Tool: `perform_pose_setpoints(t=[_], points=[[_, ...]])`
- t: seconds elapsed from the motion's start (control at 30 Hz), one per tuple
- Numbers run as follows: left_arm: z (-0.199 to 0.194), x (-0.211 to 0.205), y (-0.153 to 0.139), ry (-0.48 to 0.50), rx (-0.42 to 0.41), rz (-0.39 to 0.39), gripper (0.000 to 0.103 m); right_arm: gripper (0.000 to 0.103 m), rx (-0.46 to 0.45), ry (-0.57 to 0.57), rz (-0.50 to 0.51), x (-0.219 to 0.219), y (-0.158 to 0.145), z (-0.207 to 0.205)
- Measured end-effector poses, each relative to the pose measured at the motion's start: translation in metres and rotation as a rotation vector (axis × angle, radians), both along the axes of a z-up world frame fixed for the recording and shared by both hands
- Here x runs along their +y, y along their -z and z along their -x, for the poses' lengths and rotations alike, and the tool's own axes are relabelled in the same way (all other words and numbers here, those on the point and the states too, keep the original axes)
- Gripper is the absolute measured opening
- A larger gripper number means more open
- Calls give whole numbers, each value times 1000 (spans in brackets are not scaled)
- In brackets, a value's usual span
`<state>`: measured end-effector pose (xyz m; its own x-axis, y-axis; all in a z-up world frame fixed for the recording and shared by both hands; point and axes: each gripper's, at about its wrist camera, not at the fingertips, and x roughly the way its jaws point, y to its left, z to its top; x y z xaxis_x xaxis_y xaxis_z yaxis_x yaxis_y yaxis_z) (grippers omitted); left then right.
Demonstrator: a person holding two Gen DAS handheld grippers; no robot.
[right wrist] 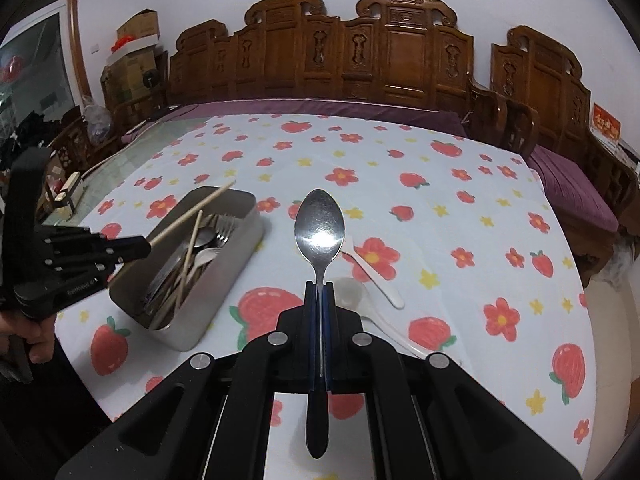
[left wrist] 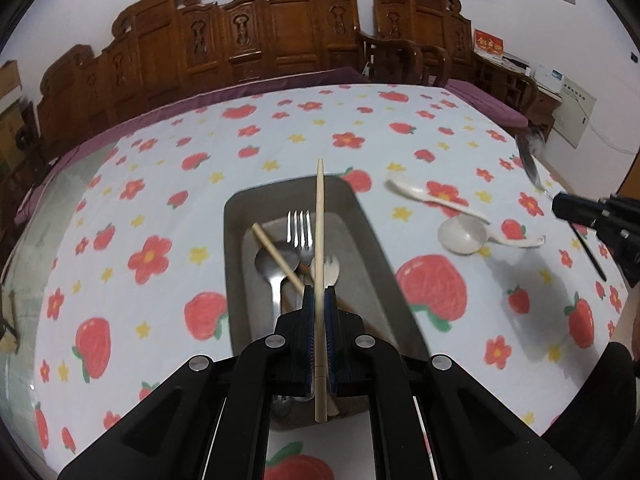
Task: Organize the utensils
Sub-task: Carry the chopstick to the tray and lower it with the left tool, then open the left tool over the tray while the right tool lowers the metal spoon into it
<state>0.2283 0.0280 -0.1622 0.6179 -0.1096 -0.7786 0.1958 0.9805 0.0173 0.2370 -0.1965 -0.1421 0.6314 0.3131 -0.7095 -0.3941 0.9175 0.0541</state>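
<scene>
My left gripper [left wrist: 319, 292] is shut on a pale chopstick [left wrist: 319, 216], held above the grey metal box [left wrist: 240, 216]. Inside the box lie a fork [left wrist: 300, 228], a steel spoon [left wrist: 270, 268], another chopstick [left wrist: 276, 256] and more utensils. My right gripper [right wrist: 319, 286] is shut on a metal spoon [right wrist: 319, 224] with a dark handle, its bowl pointing away over the tablecloth. Two white plastic spoons [left wrist: 460, 234] lie on the cloth right of the box. In the right wrist view the left gripper [right wrist: 142, 246] holds its chopstick [right wrist: 192, 212] over the box [right wrist: 224, 276].
The table carries a white cloth with strawberries and flowers [left wrist: 160, 184]. Carved wooden chairs [right wrist: 340, 56] with purple cushions stand behind it. Cardboard boxes [right wrist: 136, 36] are stacked at the far left. A person's hand [right wrist: 36, 340] grips the left tool.
</scene>
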Motion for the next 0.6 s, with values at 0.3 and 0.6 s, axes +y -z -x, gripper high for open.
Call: perform_pose_setpoints(t=[0.3, 0.6], points=[[-9, 15, 19, -25, 47, 18, 4, 4, 13, -30, 23, 25, 1, -3], [-22, 21, 30, -36, 71, 58, 4, 4, 37, -62, 27, 49, 7, -6]])
